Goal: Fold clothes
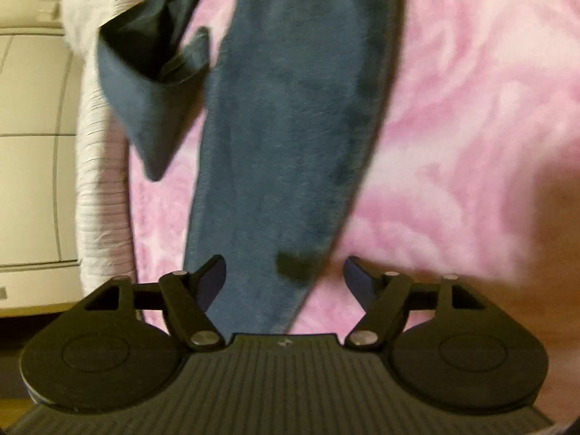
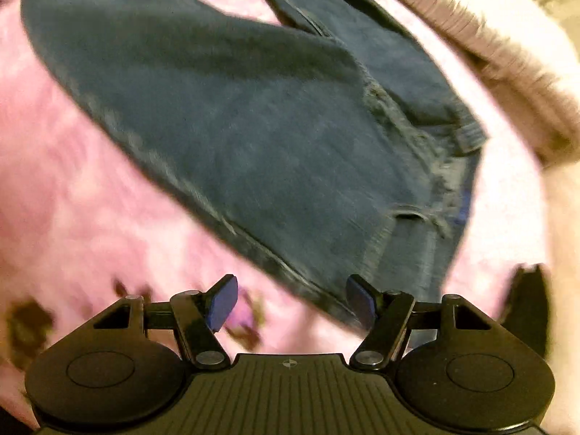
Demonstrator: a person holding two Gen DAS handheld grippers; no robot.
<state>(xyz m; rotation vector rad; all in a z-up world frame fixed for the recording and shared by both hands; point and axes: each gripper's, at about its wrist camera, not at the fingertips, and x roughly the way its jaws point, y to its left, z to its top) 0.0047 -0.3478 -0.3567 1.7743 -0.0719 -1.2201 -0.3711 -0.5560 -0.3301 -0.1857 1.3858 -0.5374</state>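
Left gripper (image 1: 284, 279): nearest the left wrist camera, jaws spread wide and gripping nothing; the blue pads (image 1: 214, 282) stand well apart, one over the left edge of the cloth, the other over the pink cover.
Right gripper (image 2: 291, 301): nearest the right wrist camera, also spread wide and empty; its right pad (image 2: 359, 299) sits over the lower edge of the denim, its left pad over the pink cover.
Jeans, left view (image 1: 290, 127): a long blue leg runs from between the fingers away toward the top of the frame, lying flat on the cover; a dark spot shows near its close end.
Cuff (image 1: 145, 108): a second leg's open hem lies to the left of the long leg, its dark inside showing, reaching toward the bed's edge.
Jeans, right view (image 2: 253, 127): the wider part of the garment spreads diagonally from lower right to upper left, with a stitched seam and a pocket opening near its right side.
Pink cover (image 1: 471, 108): a fuzzy, mottled pink blanket under the whole garment, filling most of both views.
Pale ribbed edge (image 1: 98, 199): a whitish ribbed and fluffy border along the far side of the cover.
Floor (image 1: 32, 145): pale tiles beyond the bed's edge, farthest out in the left view.
Sharpness: both views are blurred, so fine stitching cannot be made out.
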